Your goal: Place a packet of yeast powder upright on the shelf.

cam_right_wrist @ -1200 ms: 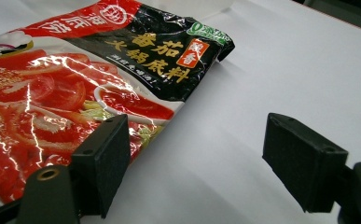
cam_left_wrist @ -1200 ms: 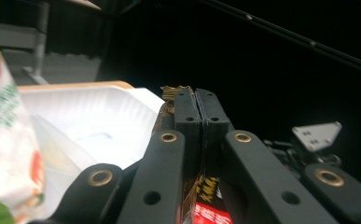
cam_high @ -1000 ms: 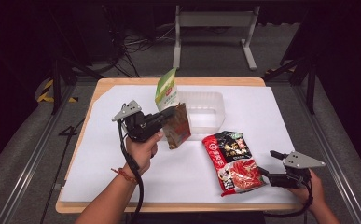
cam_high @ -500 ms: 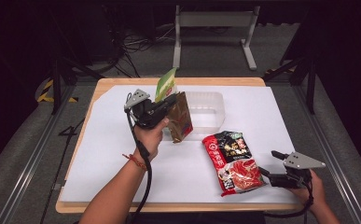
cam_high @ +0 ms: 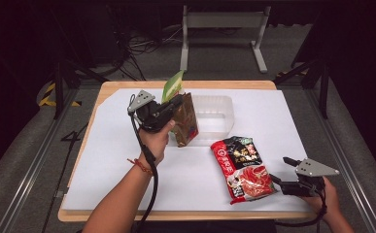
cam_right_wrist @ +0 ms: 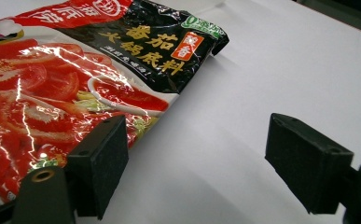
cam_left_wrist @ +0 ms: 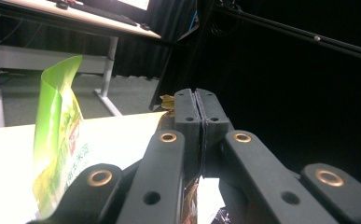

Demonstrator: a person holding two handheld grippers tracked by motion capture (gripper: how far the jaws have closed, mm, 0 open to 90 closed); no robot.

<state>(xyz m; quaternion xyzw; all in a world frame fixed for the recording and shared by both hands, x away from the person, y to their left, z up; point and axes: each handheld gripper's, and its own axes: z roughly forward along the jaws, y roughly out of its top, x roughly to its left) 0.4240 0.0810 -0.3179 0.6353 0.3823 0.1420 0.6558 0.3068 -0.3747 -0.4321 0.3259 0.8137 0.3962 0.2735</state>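
The white-covered surface (cam_high: 127,160) carries everything, and the clear plastic tub (cam_high: 214,116) sits toward its far edge, near the middle, presumably as the place the packets are bound for. Next in size, the red and black packet (cam_high: 244,167) lies flat near the front right corner, face up so its print reads: Chinese characters in yellow, "番茄火锅底料", a red tag with "香", and a green mark with a "0" at the top; pictures of tomato slices cover the red part. The right gripper (cam_high: 279,182) rests low at that packet's near right edge, jaws apart, one pad beside the packet's edge and the other over bare surface, likely lined up for a pinch. The brown pouch (cam_high: 185,121) hangs upright at the tub's left wall, held by its top edge so it can probably be lowered in; its label is too small to read. The left gripper (cam_high: 176,103) has its jaws clamped together on that top edge. A green pouch (cam_high: 172,87) stands behind, with Chinese print I cannot make out.
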